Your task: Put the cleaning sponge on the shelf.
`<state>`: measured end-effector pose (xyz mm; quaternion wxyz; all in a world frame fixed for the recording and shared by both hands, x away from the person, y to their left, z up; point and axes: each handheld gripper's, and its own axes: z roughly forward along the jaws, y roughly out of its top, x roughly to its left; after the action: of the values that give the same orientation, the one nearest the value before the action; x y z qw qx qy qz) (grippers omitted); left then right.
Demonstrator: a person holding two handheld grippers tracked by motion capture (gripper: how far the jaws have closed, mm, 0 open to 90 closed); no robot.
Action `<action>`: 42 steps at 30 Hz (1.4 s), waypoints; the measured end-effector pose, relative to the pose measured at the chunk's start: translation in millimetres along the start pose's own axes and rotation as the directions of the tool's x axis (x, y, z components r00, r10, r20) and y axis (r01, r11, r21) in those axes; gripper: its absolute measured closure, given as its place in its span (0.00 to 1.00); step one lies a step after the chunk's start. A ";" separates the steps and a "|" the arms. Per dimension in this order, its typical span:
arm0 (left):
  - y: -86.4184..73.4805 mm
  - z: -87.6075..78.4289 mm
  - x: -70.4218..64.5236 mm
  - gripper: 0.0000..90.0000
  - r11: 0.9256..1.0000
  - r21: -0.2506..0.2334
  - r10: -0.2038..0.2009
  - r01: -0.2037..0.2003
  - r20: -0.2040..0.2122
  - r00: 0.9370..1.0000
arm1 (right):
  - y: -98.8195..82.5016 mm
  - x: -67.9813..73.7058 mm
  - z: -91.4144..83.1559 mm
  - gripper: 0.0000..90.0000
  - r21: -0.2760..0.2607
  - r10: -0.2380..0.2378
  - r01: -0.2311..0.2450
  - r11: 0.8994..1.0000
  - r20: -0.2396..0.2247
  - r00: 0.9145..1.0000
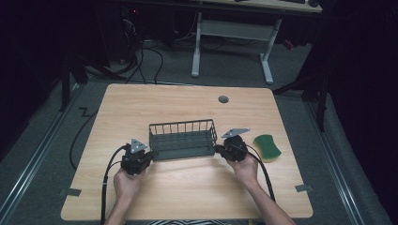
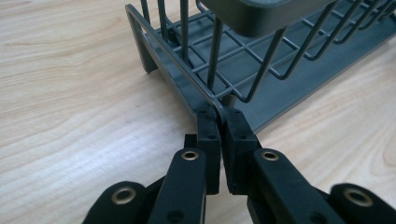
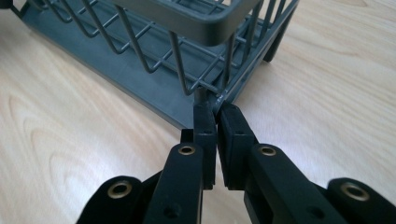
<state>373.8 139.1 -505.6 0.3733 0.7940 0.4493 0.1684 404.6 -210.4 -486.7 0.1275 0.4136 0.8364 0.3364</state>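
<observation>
Left gripper (image 2: 219, 116): jaws closed, clamped on the bottom rim at a near corner of the wire basket (image 2: 261, 60). In the left gripper view the thin frame edge runs between the two pads, basket wall rising toward 12 to 1 o'clock.

Right gripper (image 3: 215, 109): jaws likewise closed, pinching the bottom rim at the basket's other near corner, basket (image 3: 154, 46) extending toward 10 to 11 o'clock from the tips.

High view: left gripper (image 1: 149, 153) sits at the basket's 8 o'clock corner, right gripper (image 1: 217, 148) at its 4 o'clock corner; each held in a hand, forearms entering from 6 o'clock. Cables trail back from both grippers toward the near table edge.

Basket (image 1: 183, 138): dark grey, rectangular, upright, resting on the wooden table (image 1: 187, 187) near its centre, long side facing the person.

Green sponge (image 1: 267, 146): lies on the table at 3 o'clock from the basket, just beyond the right gripper, apart from the basket.

Round grommet (image 1: 223, 99): at 12 o'clock from the basket, near the far table edge.
</observation>
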 end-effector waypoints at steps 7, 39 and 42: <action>-6.6 -2.1 -19.0 0.96 0.999 -0.002 0.036 -0.035 0.026 0.999 | -27.9 5.1 -19.5 0.96 -0.014 0.009 -0.009 1.000 0.014 1.000; -27.0 -9.7 -31.8 0.54 0.998 -0.054 0.019 -0.012 0.128 0.992 | -77.5 6.7 -57.7 0.56 -0.074 0.050 -0.050 0.996 -0.002 0.999; -30.5 -13.1 -26.7 0.43 0.997 -0.075 0.008 0.001 0.123 0.992 | -79.9 5.1 -62.7 0.49 -0.094 0.049 -0.046 0.995 0.030 0.998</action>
<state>333.6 132.2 -517.8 0.4294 0.7891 0.4174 0.1365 322.2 -269.6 -493.3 0.1521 0.4321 0.8077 0.3712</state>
